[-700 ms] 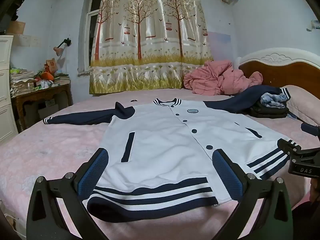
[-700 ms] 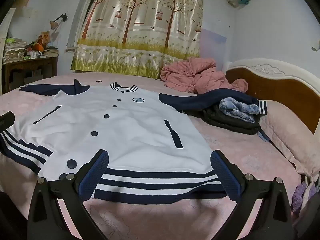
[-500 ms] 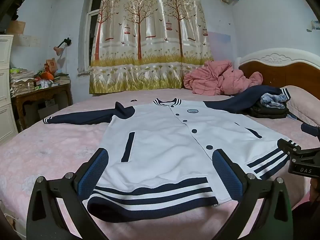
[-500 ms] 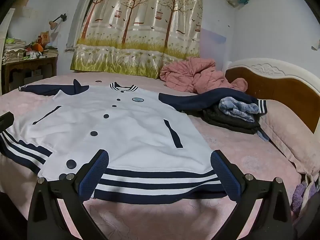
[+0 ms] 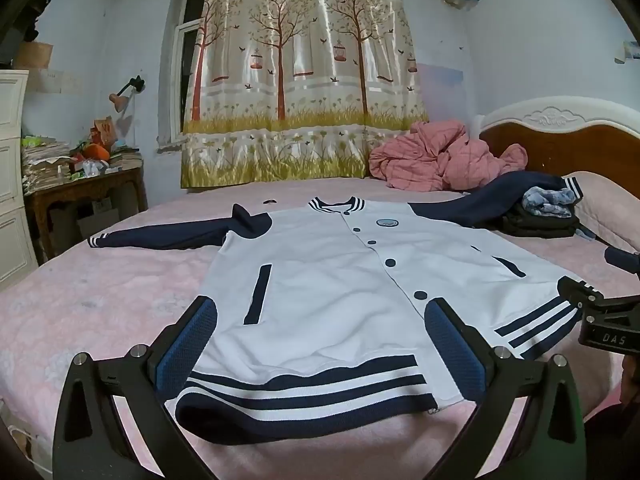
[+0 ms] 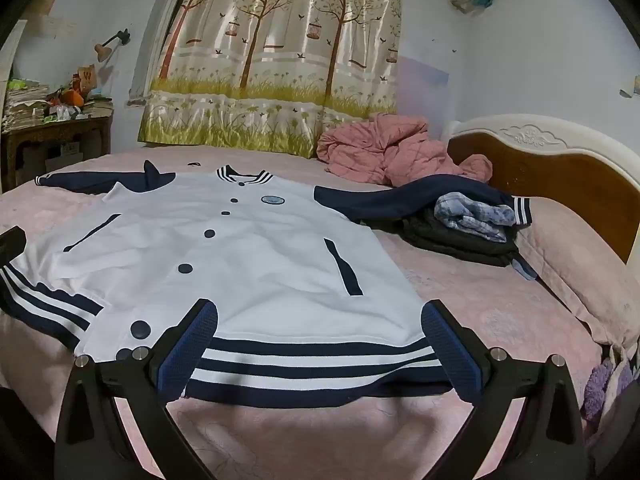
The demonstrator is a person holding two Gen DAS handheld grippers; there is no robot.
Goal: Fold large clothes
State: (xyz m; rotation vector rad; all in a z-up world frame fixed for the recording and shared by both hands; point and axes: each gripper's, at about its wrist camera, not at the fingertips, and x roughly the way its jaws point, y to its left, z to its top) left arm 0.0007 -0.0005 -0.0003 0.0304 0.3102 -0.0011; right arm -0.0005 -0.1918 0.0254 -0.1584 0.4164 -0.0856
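Observation:
A white varsity jacket (image 5: 328,280) with navy sleeves and a navy-and-white striped hem lies flat, front up, on the pink bed (image 5: 100,292); it also shows in the right wrist view (image 6: 248,264). My left gripper (image 5: 320,344) is open and empty just above the hem's left part. My right gripper (image 6: 318,344) is open and empty above the hem's right part; its body shows in the left wrist view (image 5: 608,324) by the hem's right corner. The right sleeve (image 6: 400,196) drapes over a pile of dark clothes (image 6: 460,236).
A crumpled pink quilt (image 5: 440,160) lies at the far side by the wooden headboard (image 5: 568,140). A pink pillow (image 6: 576,256) lies on the right. A cluttered wooden side table (image 5: 84,196) and white drawers (image 5: 12,184) stand at the left.

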